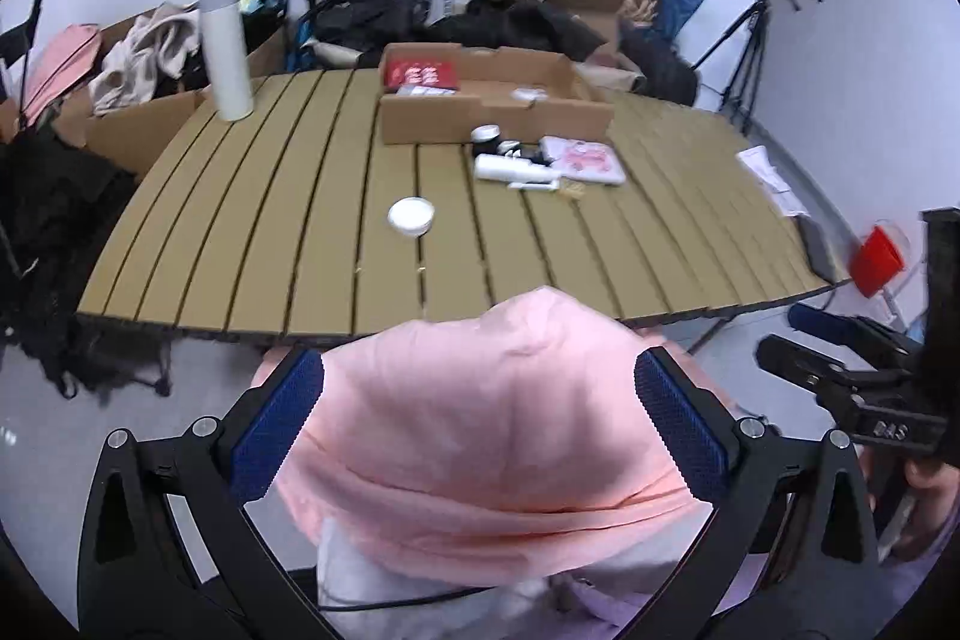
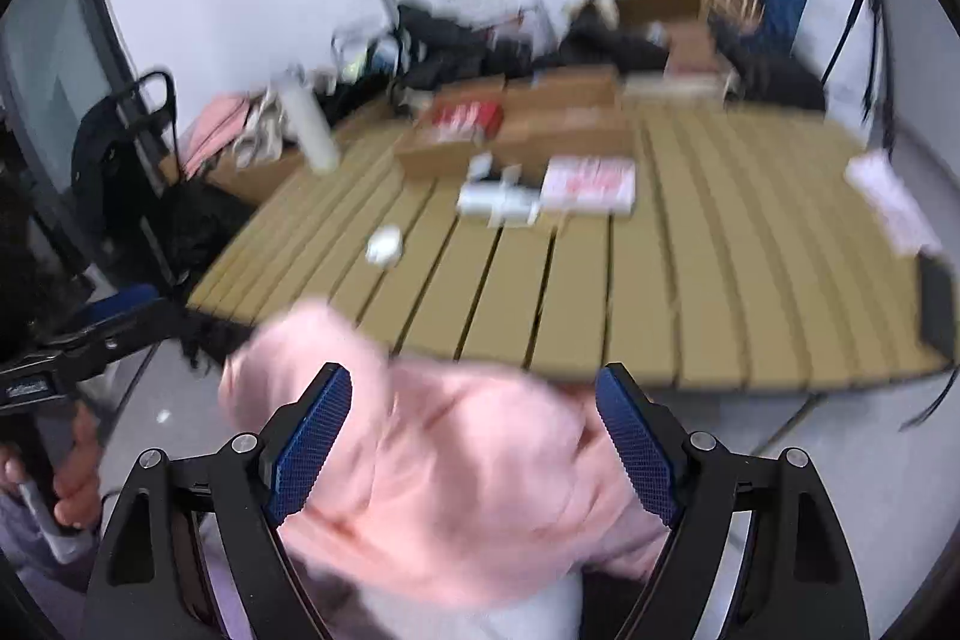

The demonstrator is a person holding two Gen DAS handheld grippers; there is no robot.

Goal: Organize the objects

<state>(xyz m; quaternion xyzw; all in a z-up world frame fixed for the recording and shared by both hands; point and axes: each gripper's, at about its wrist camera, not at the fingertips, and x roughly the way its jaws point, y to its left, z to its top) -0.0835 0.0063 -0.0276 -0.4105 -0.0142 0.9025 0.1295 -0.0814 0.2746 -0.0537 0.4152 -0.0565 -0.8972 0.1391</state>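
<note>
A pink cloth bag [image 1: 498, 424] sits in front of the slatted table's near edge, between the spread fingers of my left gripper [image 1: 480, 424], which is open around it. The right wrist view is blurred: the same pink bag [image 2: 456, 484] lies between the spread fingers of my right gripper [image 2: 474, 454], also open. On the table [image 1: 288, 232] lie a white round lid [image 1: 411, 215], a white tube [image 1: 513, 169], a pink-and-white box [image 1: 585, 157] and small items beside an open cardboard box [image 1: 492, 100]. A white bottle [image 1: 225, 52] stands at the far left.
Clothes, bags and cardboard boxes [image 1: 138, 124] crowd the floor behind and left of the table. A tripod [image 1: 750, 40] stands at the right wall. Papers [image 1: 771, 178] lie at the table's right edge, and a red container [image 1: 876, 259] sits beyond it.
</note>
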